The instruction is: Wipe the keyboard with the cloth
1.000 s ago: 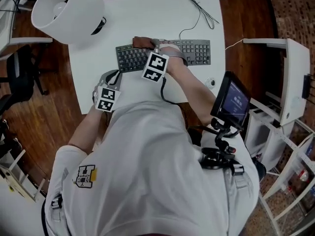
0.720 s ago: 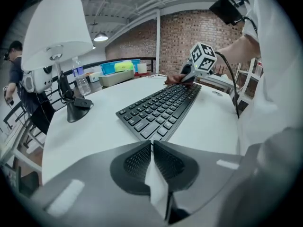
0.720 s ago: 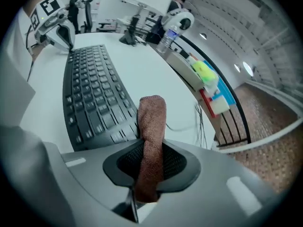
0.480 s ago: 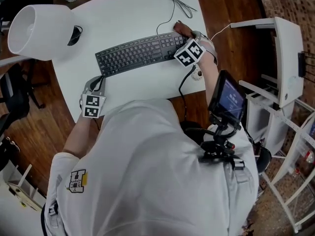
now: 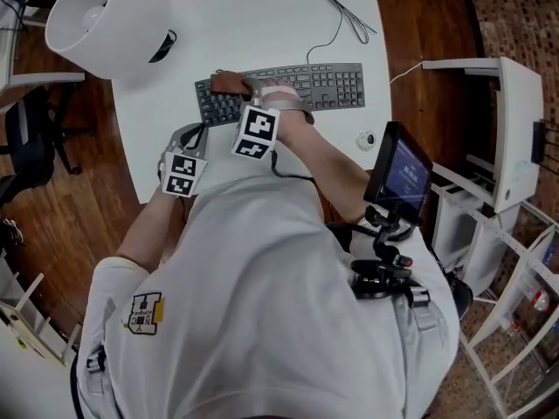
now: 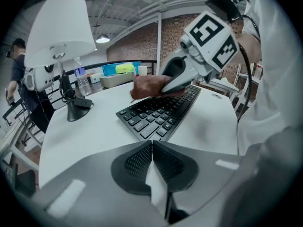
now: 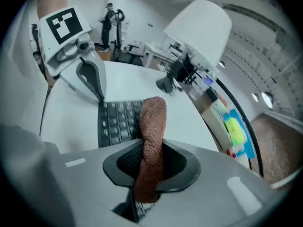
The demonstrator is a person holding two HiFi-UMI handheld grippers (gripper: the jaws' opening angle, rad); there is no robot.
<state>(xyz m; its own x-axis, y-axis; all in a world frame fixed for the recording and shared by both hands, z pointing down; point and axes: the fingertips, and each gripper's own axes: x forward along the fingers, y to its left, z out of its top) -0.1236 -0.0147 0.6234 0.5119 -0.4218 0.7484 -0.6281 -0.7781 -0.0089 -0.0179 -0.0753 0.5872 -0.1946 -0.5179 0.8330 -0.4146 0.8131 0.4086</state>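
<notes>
Left gripper [image 6: 151, 144]: just short of keyboard [image 5: 332, 86] left corner, jaws clenched together, nothing gripped

Cloth [image 5: 229, 83]: brown, on keyboard's left-end keys, pinched in right gripper [image 7: 151, 161], which reaches in over keyboard

Step, by judgement: wiping pass under way, now at keyboard's left end

Next move likely calls for drag rightward along keyboard rows, light steady pressure; keyboard unheld, may slide

Rust-brown cloth [image 7: 152, 126], black keyboard [image 5: 327, 85], white table [image 5: 262, 24], white lamp [image 5: 96, 20], black-and-white square markers on grey left gripper [image 6: 152, 148] and right gripper [image 7: 151, 160], brown wood floor [image 5: 52, 208].
</notes>
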